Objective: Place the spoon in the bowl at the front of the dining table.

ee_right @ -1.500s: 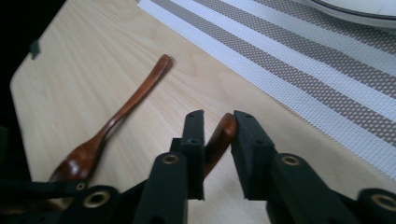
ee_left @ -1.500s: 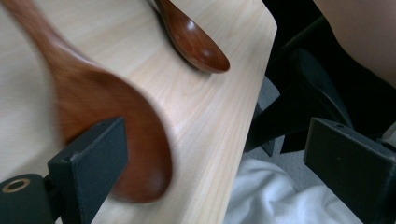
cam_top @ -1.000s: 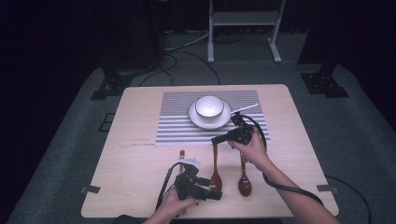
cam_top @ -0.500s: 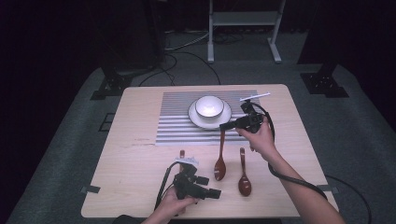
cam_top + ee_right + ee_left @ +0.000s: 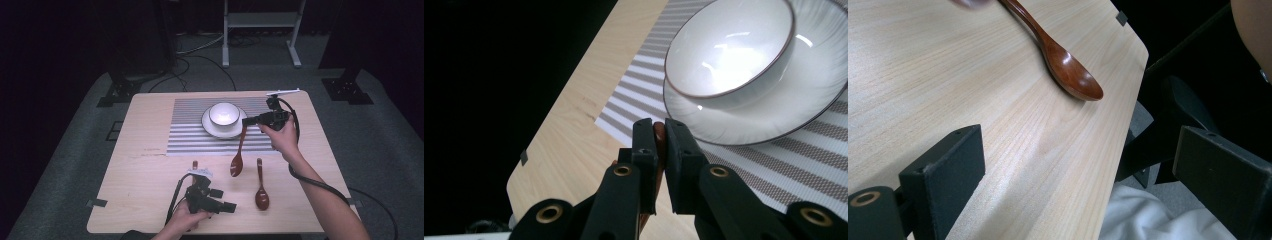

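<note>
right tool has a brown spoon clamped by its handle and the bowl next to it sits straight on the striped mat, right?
Not quite. The right tool does clamp a brown spoon by its handle, but the bowl sits on a white plate, which lies on the striped mat. The right gripper view shows it.

Bowl (image 5: 223, 114) on plate (image 5: 212, 131) blocks mat centre (image 5: 190, 142); second spoon (image 5: 261, 187) lies lower right; desk (image 5: 145, 175) left side open.

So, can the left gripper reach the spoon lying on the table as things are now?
Probably yes. The left gripper is open and holds nothing, and the lying spoon is close beside it on bare table, with nothing between them.
</note>
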